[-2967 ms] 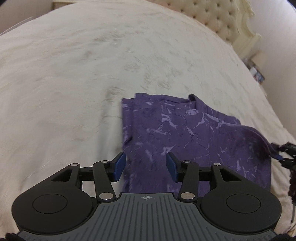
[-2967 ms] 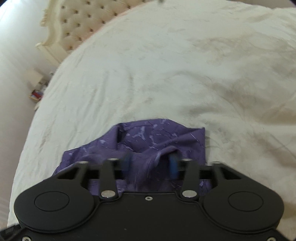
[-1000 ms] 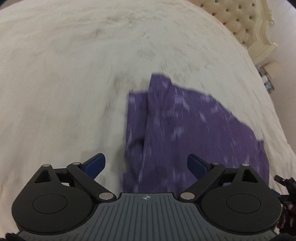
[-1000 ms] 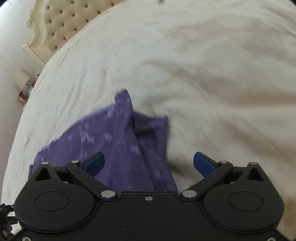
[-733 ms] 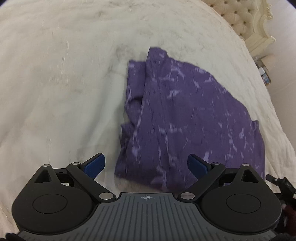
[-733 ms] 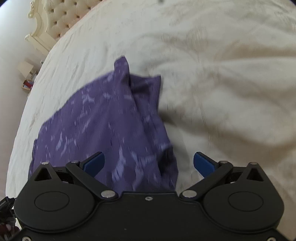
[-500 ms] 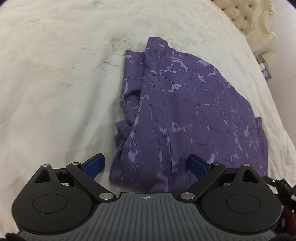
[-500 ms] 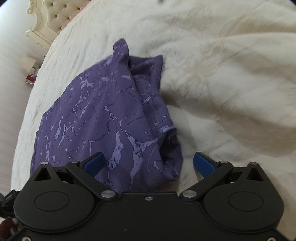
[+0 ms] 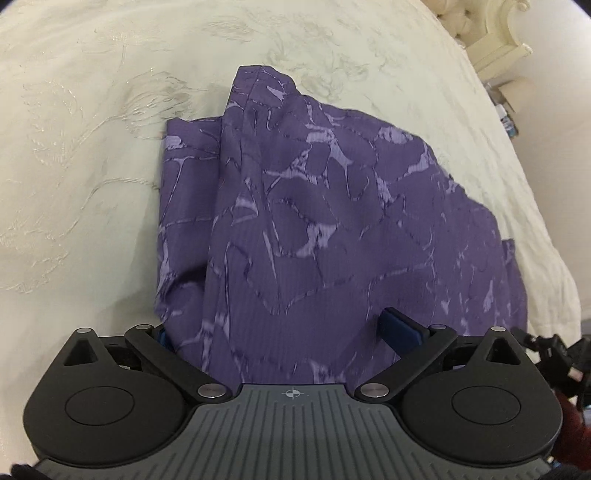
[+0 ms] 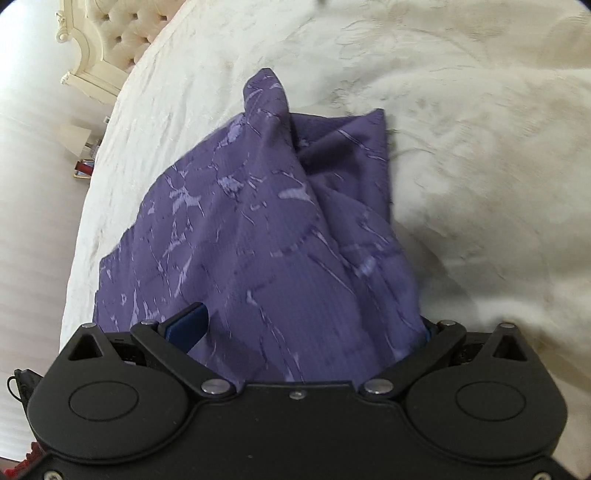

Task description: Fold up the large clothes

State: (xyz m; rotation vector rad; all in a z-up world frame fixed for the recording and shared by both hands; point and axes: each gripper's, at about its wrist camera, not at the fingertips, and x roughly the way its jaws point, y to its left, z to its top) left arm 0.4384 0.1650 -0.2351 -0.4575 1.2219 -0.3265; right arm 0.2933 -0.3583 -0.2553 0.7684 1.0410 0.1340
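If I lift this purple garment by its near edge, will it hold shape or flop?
The purple garment will probably flop: it already lies in soft creases and a bunched ridge. It looks thin, so likely light. On the cream bedspread it may drag and unfold rather than slide neatly.

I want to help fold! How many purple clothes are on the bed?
1. The purple garment lies crumpled on the cream bedspread, right ahead of both claws. Folds might hide more.

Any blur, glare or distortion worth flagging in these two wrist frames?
Left wrist view: sharp, no glare; fisheye bends the bedspread around the purple garment. Right wrist view: slight motion blur on the garment's pattern and bedspread; headboard bowed at the edge.
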